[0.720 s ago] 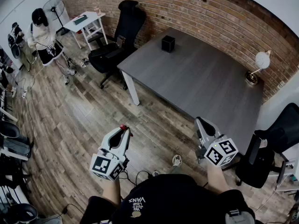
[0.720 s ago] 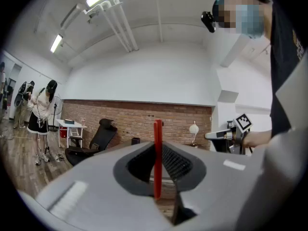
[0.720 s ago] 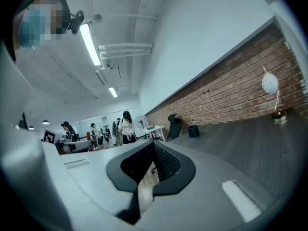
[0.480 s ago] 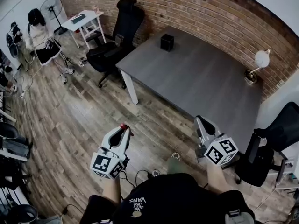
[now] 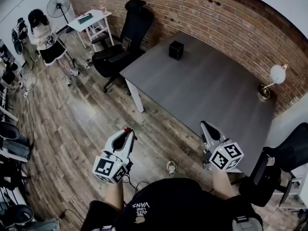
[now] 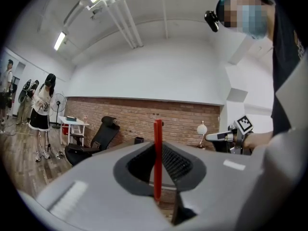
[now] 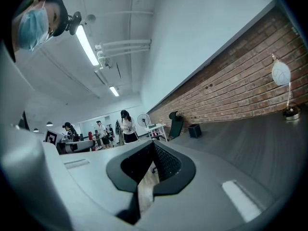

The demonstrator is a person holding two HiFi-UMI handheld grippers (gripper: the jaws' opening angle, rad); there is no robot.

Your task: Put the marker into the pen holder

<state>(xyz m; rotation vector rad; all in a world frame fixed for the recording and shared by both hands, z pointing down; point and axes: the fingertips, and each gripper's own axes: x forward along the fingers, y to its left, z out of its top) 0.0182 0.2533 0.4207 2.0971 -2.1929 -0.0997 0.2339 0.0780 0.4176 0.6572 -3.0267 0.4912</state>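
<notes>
Left gripper [image 5: 127,134]: jaws clamped on the red marker [image 6: 157,159], which stands upright between the pads with its tip projecting past them. It is over the wood floor [image 5: 82,129], on the near side of the grey table [image 5: 207,93]. Right gripper [image 5: 206,128]: jaws closed together, nothing between, at the table's near edge. The black pen holder [image 5: 176,49] stands at the table's far side, well apart from the marker.
</notes>
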